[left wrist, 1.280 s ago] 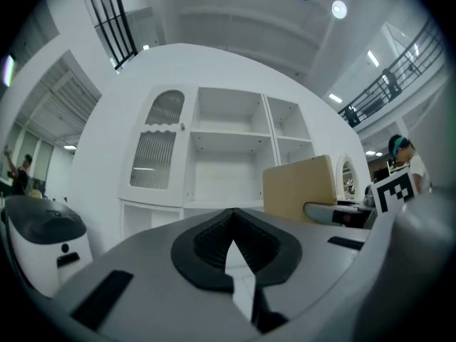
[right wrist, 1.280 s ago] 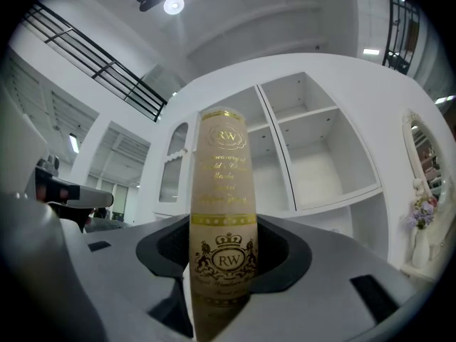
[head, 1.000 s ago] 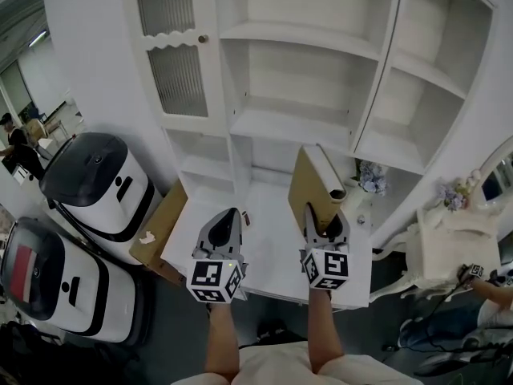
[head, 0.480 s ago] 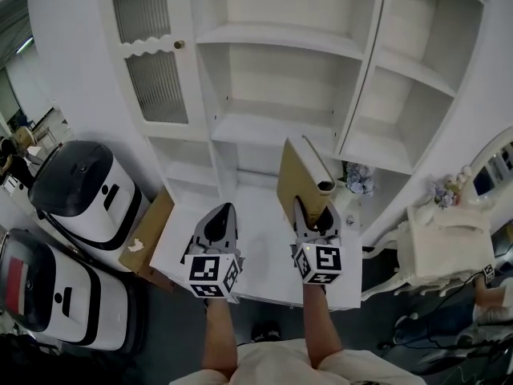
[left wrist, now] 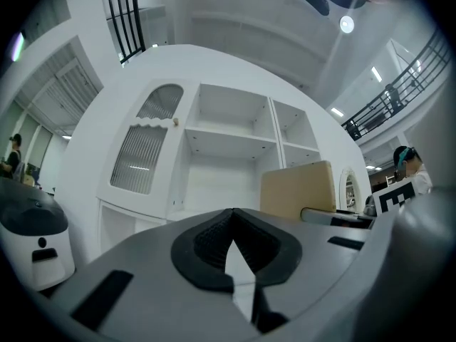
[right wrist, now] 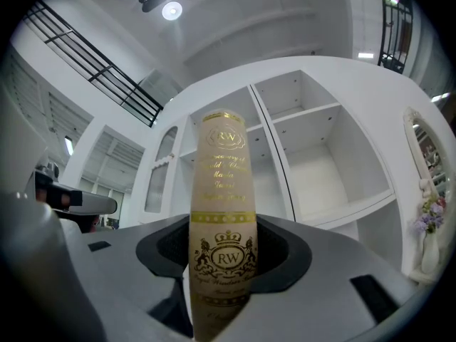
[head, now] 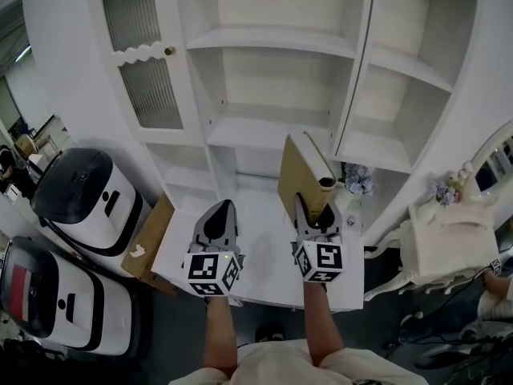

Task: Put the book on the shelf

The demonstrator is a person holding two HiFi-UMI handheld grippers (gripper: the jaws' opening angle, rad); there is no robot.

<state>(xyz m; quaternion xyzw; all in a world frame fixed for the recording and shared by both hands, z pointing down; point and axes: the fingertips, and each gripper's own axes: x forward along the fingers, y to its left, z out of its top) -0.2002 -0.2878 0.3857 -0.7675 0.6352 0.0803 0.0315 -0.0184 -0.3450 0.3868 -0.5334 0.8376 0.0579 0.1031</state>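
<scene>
1. The right gripper (head: 314, 215) is clamping the tan, gold-lettered hardback book (head: 298, 175) upright before the white painted shelf unit (head: 272, 131)
2. The left gripper (head: 218, 221) is hovering alongside, jaws closed on nothing

Large indoor hall, lab or studio set: high ceiling (left wrist: 235, 20), spotlights (right wrist: 171, 9), balcony railings (right wrist: 107, 70), staged white shelf unit (head: 272, 131), white machines (head: 80, 199) alongside.

In front of me stands a big white shelf (head: 272, 127) with a ribbed glass door (head: 148, 87) on its left. Below me is a white table (head: 268, 241) on a dark floor (head: 170, 327). A round white machine (head: 84, 191), maybe a robot, sits at my left, with a second machine (head: 44, 295) near it. A lamp (right wrist: 171, 10) shines high up.
</scene>
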